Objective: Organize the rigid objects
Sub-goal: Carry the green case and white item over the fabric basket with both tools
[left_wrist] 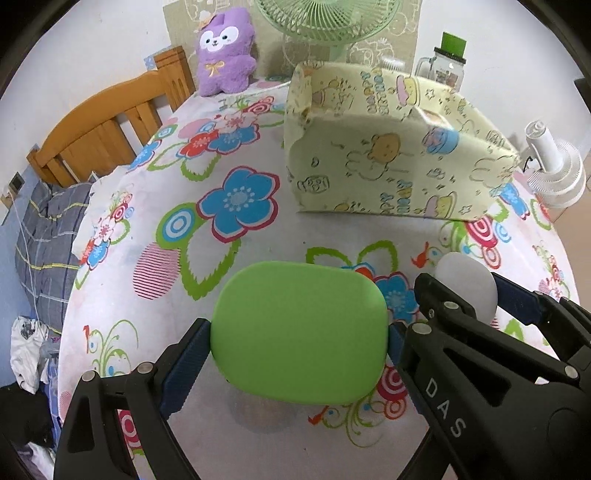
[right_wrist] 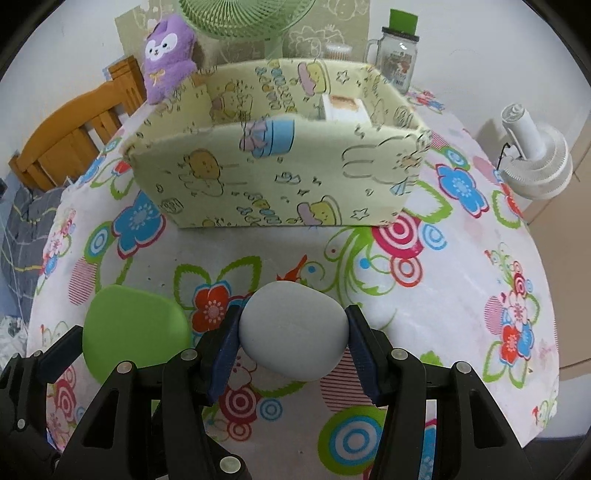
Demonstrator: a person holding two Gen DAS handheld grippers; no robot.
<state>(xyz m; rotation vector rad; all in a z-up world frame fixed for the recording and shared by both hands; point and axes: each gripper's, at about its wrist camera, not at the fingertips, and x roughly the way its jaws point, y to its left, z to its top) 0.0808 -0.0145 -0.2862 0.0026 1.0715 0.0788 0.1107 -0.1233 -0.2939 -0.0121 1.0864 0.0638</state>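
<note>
Bare floral tablecloth (right_wrist: pixel 258 243) lies open between the grippers and the pale yellow cartoon-print fabric box (right_wrist: pixel 280 177). Its near wall stands across the way ahead. Behind it crowd a purple plush toy (right_wrist: pixel 168 55), green fan (right_wrist: pixel 243 18) and glass jar (right_wrist: pixel 399 59).

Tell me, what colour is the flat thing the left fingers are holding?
Bright green. The flat green case shows best in the left wrist view.

Storage box (right_wrist: pixel 280 177) sits on counter (right_wrist: pixel 443 295), behind both held items; lid (right_wrist: pixel 133 328) left of pebble (right_wrist: pixel 293 332). Plush toy (right_wrist: pixel 168 55) behind box.
</note>
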